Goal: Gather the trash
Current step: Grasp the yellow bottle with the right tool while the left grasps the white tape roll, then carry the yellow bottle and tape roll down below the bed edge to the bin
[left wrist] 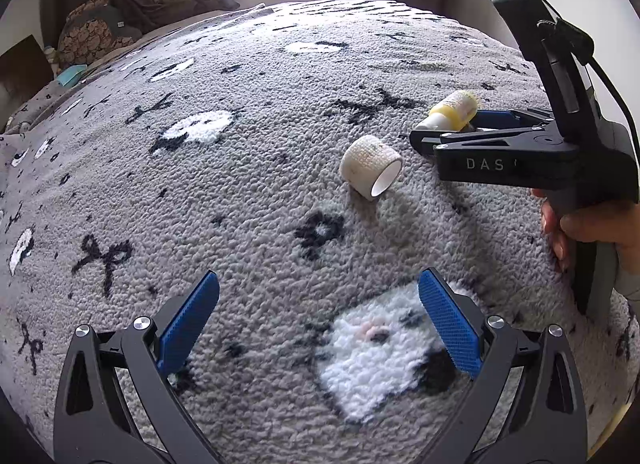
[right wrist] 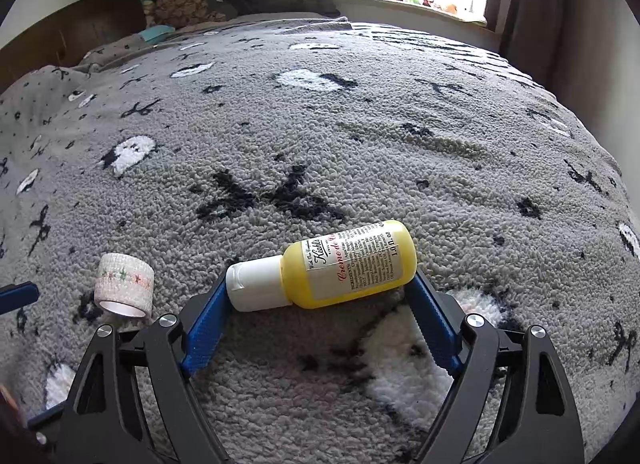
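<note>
Grey fleece blanket (left wrist: 248,192) with black bows covers the bed below a bright window. From the left wrist view, nothing looks collected yet: a bandage roll (left wrist: 371,172) lies on its side ahead of the left gripper (left wrist: 320,324), whose jaws stand wide apart and empty, well short of it. Just beyond, the right gripper (left wrist: 444,132) reaches a yellow lotion bottle (left wrist: 454,110).

From the right wrist view, that bottle (right wrist: 332,268) lies across the right gripper (right wrist: 320,324) tips, cap against the left finger, base at the right; whether the pads press I cannot tell. The roll (right wrist: 124,284) lies apart, left.
</note>
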A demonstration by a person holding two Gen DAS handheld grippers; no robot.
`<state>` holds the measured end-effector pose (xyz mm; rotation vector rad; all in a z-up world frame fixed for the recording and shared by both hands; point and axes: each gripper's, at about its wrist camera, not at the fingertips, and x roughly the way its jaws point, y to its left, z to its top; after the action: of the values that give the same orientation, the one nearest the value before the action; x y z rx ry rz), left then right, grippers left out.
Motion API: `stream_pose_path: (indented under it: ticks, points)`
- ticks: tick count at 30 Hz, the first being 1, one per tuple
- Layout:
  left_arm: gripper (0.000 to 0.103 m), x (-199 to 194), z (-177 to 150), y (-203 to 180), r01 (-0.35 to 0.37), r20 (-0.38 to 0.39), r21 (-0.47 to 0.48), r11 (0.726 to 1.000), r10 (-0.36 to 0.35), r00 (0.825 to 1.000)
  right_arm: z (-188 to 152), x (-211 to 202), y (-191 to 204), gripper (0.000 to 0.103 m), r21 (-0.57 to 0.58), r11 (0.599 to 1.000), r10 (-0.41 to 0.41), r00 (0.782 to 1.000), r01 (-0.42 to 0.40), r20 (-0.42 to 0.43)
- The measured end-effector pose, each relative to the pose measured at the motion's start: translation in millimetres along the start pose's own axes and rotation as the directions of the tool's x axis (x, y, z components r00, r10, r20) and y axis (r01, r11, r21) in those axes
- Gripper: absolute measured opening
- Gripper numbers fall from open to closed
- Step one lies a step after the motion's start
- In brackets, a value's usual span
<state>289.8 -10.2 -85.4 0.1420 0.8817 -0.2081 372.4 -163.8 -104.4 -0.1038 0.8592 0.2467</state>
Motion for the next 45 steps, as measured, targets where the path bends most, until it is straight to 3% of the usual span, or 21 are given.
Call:
stream_pose_path:
  ticks: [7, 14, 19, 22, 23, 32, 38, 45]
  points:
    - [0.094, 20, 20, -14, -0.008, 0.016, 0.015, 1.0, 0.008, 1.0, 0, -14, -14, 0.085, 0.042, 0.999, 0.011, 0.999, -0.013, 0.037]
    - [0.092, 40, 43, -12, 0.032, 0.039, -0.085, 0.996, -0.029, 0.999, -12, -39, -40, 0.085, 0.023, 0.999, -0.039, 0.998, 0.037, 0.052]
    - [0.064, 48, 55, -10, 0.049, 0.039, -0.115, 0.992, -0.045, 0.998, -24, -45, -61, 0.085, 0.06, 0.998, -0.036, 0.999, 0.034, 0.038]
    - [0.039, 47, 57, -8, 0.062, 0.036, -0.123, 0.991, -0.058, 0.998, -29, -48, -67, 0.085, 0.065, 0.997, -0.04, 0.999, 0.038, 0.036]
    - [0.037, 44, 57, -7, 0.07, 0.036, -0.124, 0.99, -0.066, 0.997, -31, -50, -68, 0.085, 0.068, 0.997, -0.039, 0.999, 0.036, 0.037]
    - [0.037, -4, 39, -9, 0.04, 0.037, -0.081, 0.996, -0.037, 0.999, -49, -91, -61, 0.085, 0.041, 0.998, -0.039, 0.997, 0.037, 0.059]
    - [0.037, -63, 10, -14, 0.048, 0.075, -0.048, 0.998, -0.045, 0.996, -78, -147, -50, 0.085, -0.008, 0.998, -0.067, 0.992, 0.068, 0.105]
    - [0.037, -125, -43, -30, 0.089, 0.096, -0.038, 0.995, -0.085, 0.992, -118, -230, -44, 0.085, 0.01, 1.0, -0.028, 0.98, 0.026, 0.195]
